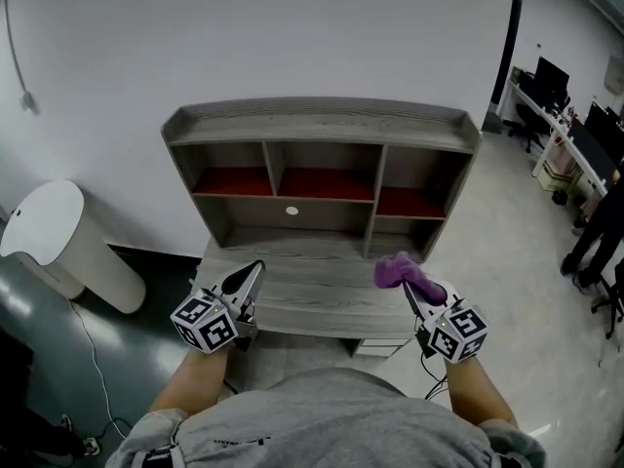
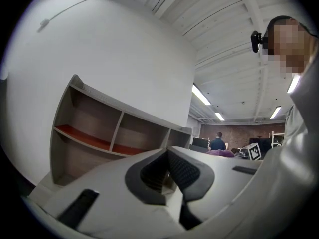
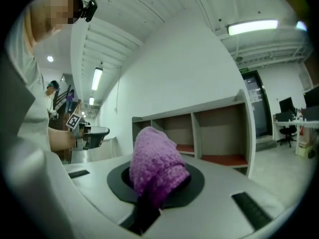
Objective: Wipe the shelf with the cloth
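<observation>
Where the right gripper (image 3: pixel 155 185) clamps the purple cloth (image 3: pixel 153 163) in front of the shelf (image 1: pixel 322 123), the left gripper (image 2: pixel 168 169) sits closed and empty. Cloth judged soft, light, limp; bunched-middle grip appears adequate.

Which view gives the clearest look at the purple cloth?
The right gripper view: the purple cloth fills the centre, pinched in the right claw. The head view shows it small, at that claw's tip before the shelf. The left gripper view catches only a distant sliver.
</observation>
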Motion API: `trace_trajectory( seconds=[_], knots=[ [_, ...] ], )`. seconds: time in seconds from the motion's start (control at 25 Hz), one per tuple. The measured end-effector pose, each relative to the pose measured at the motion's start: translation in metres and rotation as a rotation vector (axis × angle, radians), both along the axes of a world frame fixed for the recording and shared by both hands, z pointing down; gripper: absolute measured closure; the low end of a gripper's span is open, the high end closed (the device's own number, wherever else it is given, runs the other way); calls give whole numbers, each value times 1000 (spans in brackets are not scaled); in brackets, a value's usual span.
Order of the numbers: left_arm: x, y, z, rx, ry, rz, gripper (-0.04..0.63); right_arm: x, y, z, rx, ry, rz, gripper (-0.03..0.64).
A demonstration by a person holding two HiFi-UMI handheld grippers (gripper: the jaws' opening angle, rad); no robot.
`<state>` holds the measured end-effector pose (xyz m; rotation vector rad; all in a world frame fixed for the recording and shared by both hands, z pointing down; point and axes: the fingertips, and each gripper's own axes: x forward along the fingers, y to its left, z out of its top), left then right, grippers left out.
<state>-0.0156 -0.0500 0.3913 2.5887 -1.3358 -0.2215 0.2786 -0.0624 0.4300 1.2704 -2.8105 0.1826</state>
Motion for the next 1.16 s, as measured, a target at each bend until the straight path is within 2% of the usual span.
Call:
trace_trajectory(
  seconds=[0.2,0.44,1.16],
  knots=[
    [-24,2,8,-4,-22,12,584,-15,-1,12,-21,-69,62,560],
    [-52,1,20,-25,9,-14,584,-44,-9,16,-26,-23,40,560],
    [-64,7,23,-26,14,-41,584,-55,-19,12,-16,25,-17,560]
  ],
)
